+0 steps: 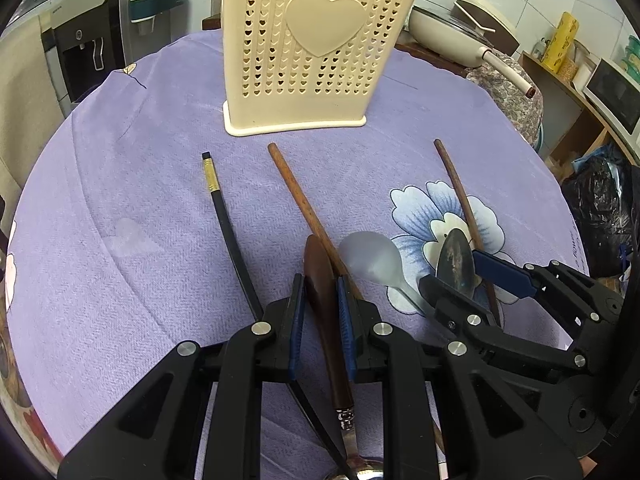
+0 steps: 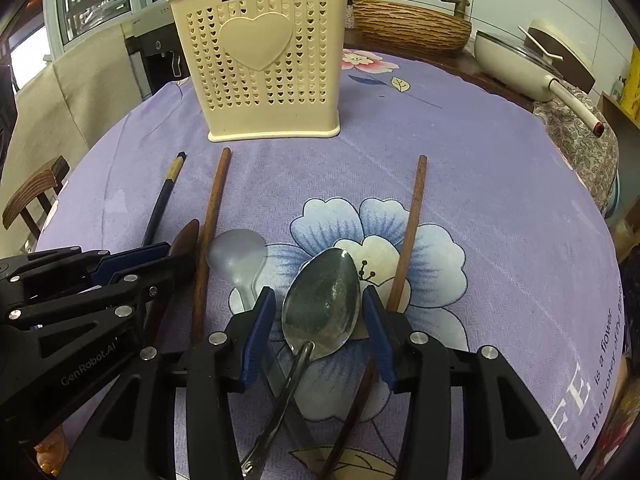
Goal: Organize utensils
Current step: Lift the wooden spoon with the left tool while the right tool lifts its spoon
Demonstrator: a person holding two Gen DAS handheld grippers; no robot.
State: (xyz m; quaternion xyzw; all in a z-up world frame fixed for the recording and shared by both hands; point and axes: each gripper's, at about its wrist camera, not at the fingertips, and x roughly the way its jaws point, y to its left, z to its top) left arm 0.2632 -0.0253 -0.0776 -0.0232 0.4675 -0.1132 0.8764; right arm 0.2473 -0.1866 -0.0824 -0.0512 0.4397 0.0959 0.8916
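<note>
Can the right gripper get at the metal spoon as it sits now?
Probably yes. The right gripper already straddles the metal spoon bowl with jaws open and nothing between. The brown chopstick lies just outside its right finger.

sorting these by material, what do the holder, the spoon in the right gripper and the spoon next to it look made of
Holder: cream moulded plastic, matt, with punched heart holes and a raised heart.
Spoon between the right gripper fingers, the big spoon: metal, likely steel; grey, reflective but dulled and smudged.
Pale spoon beside it: translucent, frosted, probably plastic or silicone; the cloth's colour shows through.
</note>
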